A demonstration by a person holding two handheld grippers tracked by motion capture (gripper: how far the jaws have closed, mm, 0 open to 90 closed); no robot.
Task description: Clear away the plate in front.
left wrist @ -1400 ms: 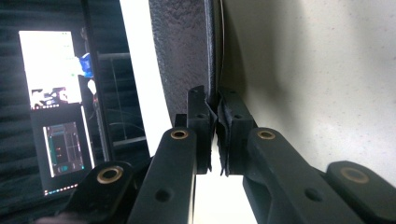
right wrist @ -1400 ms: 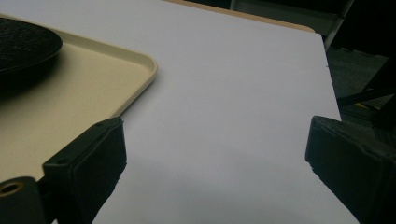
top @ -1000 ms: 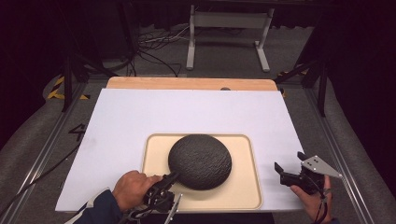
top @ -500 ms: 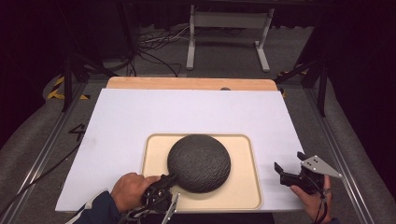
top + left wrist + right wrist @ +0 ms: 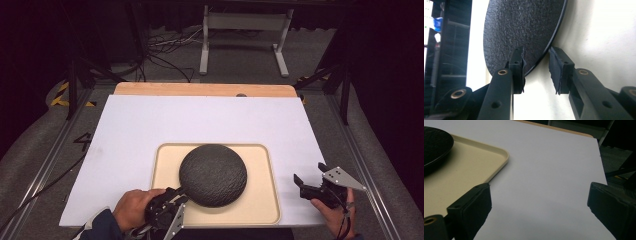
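A black, rough-textured round plate (image 5: 213, 174) lies upside down on a beige tray (image 5: 260, 200). My left gripper (image 5: 177, 195) is at the plate's near-left rim. In the left gripper view its jaws (image 5: 536, 53) straddle the rim of the plate (image 5: 524, 27), one pad over the plate and one over the tray (image 5: 599, 37). The jaws have just been opening, and a gap shows on both sides of the rim. My right gripper (image 5: 310, 173) stands open over the white sheet, right of the tray. Its wide jaws (image 5: 540, 192) hold nothing, with the plate (image 5: 435, 145) and tray (image 5: 474, 162) at its left.
A white sheet (image 5: 200, 120) covers most of a wooden table (image 5: 200, 89). Metal rails (image 5: 45, 165) run along both sides of the table. A grey metal stand (image 5: 245, 30) and cables (image 5: 165, 55) sit on the floor beyond the far edge.
The left gripper's jaws have parted at the plate's rim, and the left hand has shifted slightly towards the near edge. The plate, the tray and the right gripper have kept still.
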